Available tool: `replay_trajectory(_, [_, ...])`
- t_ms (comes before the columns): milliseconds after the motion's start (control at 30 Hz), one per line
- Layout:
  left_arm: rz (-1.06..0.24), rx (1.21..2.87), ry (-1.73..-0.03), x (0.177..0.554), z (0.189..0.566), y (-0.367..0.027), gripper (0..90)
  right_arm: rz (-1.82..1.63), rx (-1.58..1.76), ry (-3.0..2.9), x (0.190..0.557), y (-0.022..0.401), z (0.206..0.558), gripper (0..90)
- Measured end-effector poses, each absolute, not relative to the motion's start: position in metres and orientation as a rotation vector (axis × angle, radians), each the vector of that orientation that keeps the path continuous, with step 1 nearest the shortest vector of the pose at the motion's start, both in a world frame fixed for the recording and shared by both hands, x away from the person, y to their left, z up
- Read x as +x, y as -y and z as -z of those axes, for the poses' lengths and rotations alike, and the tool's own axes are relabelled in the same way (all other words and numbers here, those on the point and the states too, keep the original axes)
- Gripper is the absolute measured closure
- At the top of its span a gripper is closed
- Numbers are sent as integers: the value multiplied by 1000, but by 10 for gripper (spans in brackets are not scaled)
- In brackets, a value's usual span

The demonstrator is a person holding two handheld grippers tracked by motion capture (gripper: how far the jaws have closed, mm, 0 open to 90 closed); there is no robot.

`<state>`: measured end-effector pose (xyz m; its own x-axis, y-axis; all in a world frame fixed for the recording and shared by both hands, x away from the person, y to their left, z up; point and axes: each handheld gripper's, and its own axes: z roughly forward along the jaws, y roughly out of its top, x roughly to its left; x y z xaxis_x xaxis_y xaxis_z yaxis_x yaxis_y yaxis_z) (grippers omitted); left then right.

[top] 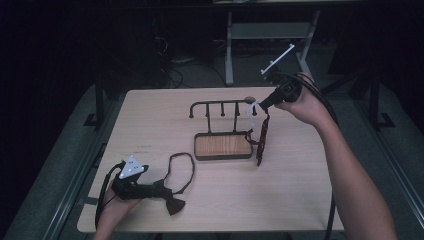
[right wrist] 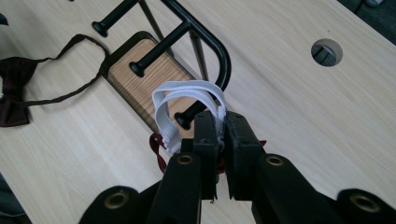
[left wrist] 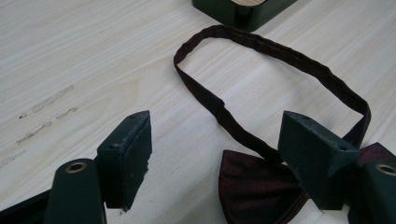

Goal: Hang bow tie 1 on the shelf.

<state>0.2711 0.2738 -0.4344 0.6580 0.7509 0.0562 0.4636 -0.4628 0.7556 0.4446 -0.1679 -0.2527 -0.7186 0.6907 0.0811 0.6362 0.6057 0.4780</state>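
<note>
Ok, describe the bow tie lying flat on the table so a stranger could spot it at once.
Start at the black peg rack with its wooden base in the middle of the table. Come toward the near left corner, to the left gripper. The dark bow tie lies flat there, its strap looped open, unlike the red tie dangling beside the rack.

No readable text or labels.
</note>
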Motion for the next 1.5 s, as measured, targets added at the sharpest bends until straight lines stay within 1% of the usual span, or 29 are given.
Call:
replay_trajectory(400, [-496, 2148, -935, 272, 435, -274, 264, -741, 1171, -2690, 461, 169, 256, 835])
replay_trajectory(700, [-501, 2146, -933, 272, 435, -274, 264, -737, 1205, -2685, 465, 173, 264, 823])
replay_trajectory(967, [-501, 2154, -933, 271, 435, -273, 262, -785, 1192, -2721, 461, 180, 268, 763])
replay_trajectory(1433, [-505, 2158, -934, 271, 434, -273, 260, -878, 1177, -2753, 441, 197, 280, 640])
replay_trajectory(1467, [-508, 2160, -931, 271, 434, -273, 260, -893, 1178, -2749, 437, 199, 282, 619])
replay_trajectory(1500, [-508, 2160, -931, 271, 434, -273, 260, -893, 1178, -2749, 437, 199, 282, 619])
